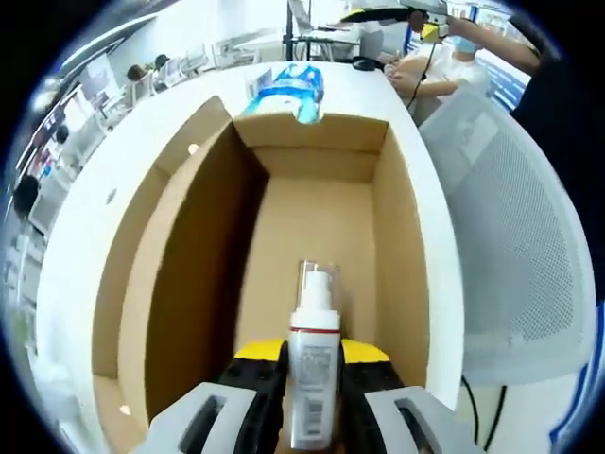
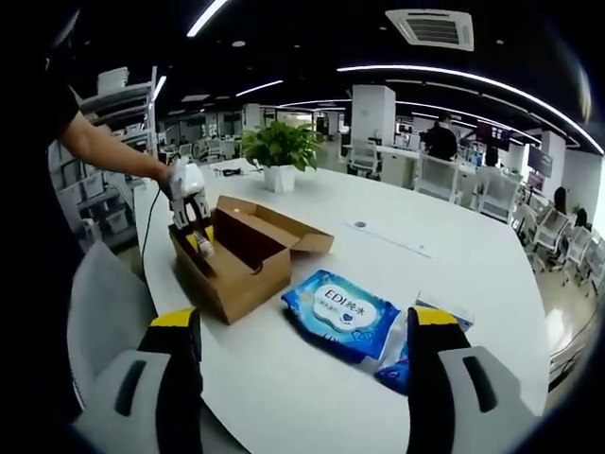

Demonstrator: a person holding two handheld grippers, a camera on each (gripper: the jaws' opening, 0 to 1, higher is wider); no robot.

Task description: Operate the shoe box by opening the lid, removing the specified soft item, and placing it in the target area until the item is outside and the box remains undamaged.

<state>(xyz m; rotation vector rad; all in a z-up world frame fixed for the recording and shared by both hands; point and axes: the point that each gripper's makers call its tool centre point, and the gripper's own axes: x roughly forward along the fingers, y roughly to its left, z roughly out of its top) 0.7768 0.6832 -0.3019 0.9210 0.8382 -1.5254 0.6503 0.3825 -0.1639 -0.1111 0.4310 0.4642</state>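
In the left gripper view, the left hand-held gripper [image 1: 312, 378] clamps a spray bottle [image 1: 313, 378] at 6 o'clock, over the open shoe box [image 1: 189, 255]. In the right gripper view, the right hand-held gripper [image 2: 302, 350] is spread wide; wipes pack [image 2: 342, 312] lies on the counter [image 2: 425, 246] at 12 o'clock, just beyond its jaws.

The box [image 1: 312, 218] is plain brown cardboard inside and out. The bottle [image 1: 313, 378] between the left claw's [image 1: 313, 374] jaws is white with a clear cap and a red band on its label. Both claws have yellow tips on black fingers and grey bodies. The wipes pack [image 2: 342, 312] is blue with a white oval label, lying on the white bench [image 2: 454, 265]. The plant [image 2: 279, 144] is green in a white pot.
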